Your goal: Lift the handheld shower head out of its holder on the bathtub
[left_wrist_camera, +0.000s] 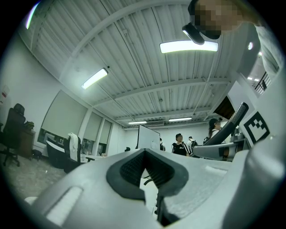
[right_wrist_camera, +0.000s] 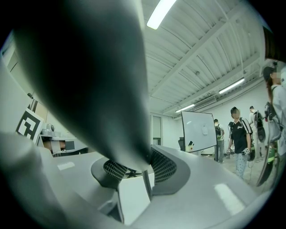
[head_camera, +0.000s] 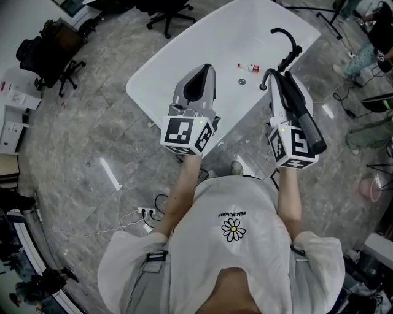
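The black handheld shower head (head_camera: 305,119) is a long dark wand lying along my right gripper (head_camera: 279,78), which is shut on it. It is held in the air beside the white bathtub (head_camera: 184,61), below the black faucet (head_camera: 286,38) on the tub's right rim. In the right gripper view the shower head (right_wrist_camera: 89,80) fills the upper left, rising from between the jaws of my right gripper (right_wrist_camera: 145,166). My left gripper (head_camera: 206,70) hovers over the tub's near rim. In the left gripper view the left gripper (left_wrist_camera: 144,152) is shut on nothing, and the shower head (left_wrist_camera: 232,125) shows at right.
A small bottle (head_camera: 250,67) and the drain (head_camera: 242,81) lie in the tub. Office chairs (head_camera: 169,12) stand behind it and at far left (head_camera: 49,49). A power strip (head_camera: 144,211) with cables lies on the marble floor. People (right_wrist_camera: 239,134) stand by a whiteboard (right_wrist_camera: 199,132).
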`<state>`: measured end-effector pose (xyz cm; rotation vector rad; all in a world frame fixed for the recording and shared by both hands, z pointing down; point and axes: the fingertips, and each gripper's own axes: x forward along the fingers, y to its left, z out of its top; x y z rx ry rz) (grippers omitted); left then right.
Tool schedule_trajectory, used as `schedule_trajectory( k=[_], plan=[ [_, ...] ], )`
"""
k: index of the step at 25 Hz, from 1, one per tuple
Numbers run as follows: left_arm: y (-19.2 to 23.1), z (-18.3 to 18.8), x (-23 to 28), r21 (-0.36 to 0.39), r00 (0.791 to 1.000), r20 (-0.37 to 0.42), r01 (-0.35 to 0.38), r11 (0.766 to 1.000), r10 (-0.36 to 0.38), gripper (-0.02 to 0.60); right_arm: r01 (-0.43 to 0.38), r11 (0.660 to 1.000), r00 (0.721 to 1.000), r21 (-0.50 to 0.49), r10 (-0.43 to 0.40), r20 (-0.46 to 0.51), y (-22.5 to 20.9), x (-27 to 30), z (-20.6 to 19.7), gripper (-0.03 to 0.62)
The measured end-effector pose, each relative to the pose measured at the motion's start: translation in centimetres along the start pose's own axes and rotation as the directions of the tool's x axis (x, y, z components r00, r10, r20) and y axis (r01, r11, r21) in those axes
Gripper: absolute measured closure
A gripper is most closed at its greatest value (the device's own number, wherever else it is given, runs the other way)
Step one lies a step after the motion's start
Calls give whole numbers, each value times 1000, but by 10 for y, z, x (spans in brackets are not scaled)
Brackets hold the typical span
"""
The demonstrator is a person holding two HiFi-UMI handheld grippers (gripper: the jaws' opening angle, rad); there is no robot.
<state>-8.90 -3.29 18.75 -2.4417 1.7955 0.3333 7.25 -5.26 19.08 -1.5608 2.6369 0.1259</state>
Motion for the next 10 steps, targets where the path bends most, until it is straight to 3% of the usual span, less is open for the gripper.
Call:
schedule_trajectory(
  k=[10],
  plan=[
    [0,3,1,-8,1000,7,5,1000,-5,581,12,1000,1000,-4,-12,-6,-2,-2,0,439]
  ],
)
